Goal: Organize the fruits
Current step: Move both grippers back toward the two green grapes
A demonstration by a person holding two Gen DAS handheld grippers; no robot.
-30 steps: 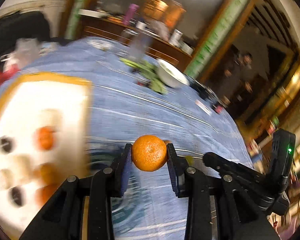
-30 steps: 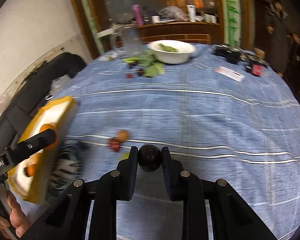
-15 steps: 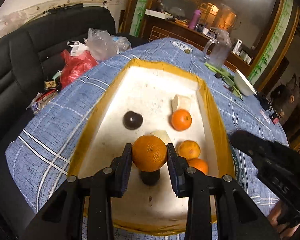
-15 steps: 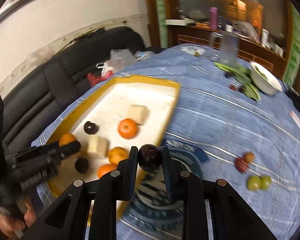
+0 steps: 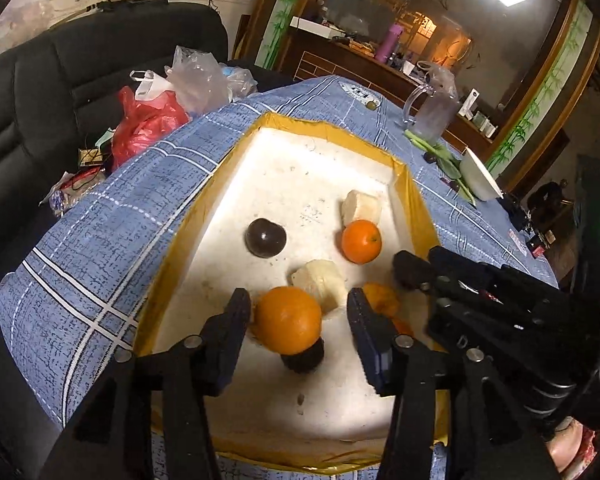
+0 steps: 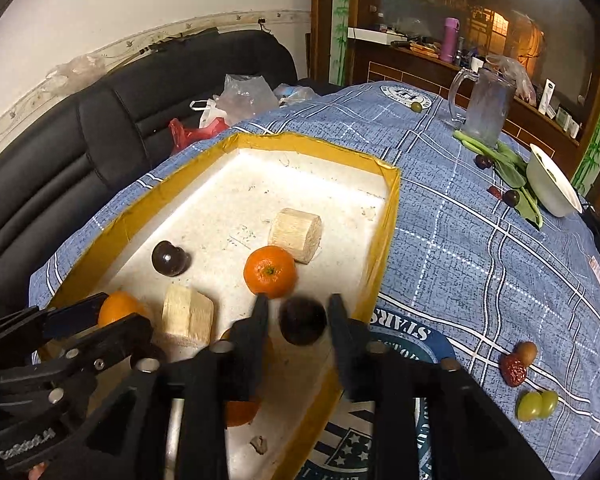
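Note:
A white tray with a yellow rim [image 5: 216,184] [image 6: 384,216] lies on the blue cloth. It holds oranges, dark plums and pale blocks. My left gripper [image 5: 298,322] is open over the tray's near end; an orange [image 5: 289,319] sits loose between its fingers, clear of both pads, above a dark plum [image 5: 303,357]. My right gripper [image 6: 299,322] is open too; a dark plum [image 6: 302,320], blurred, is between its fingers with gaps on both sides, by the tray's right rim. The right gripper shows in the left wrist view [image 5: 412,272], the left one in the right wrist view [image 6: 100,312].
Loose on the cloth at the right lie a red date [image 6: 513,369], a brown fruit [image 6: 526,351] and green grapes [image 6: 537,404]. Farther back stand a glass jug [image 6: 486,106], a white bowl [image 6: 552,188] and greens. A black sofa with plastic bags [image 5: 156,116] borders the table's left.
Both grippers have opened. The orange and the dark plum, held tight half a second ago, now sit loose between the fingers over the tray. Both grippers moved closer to the tray.

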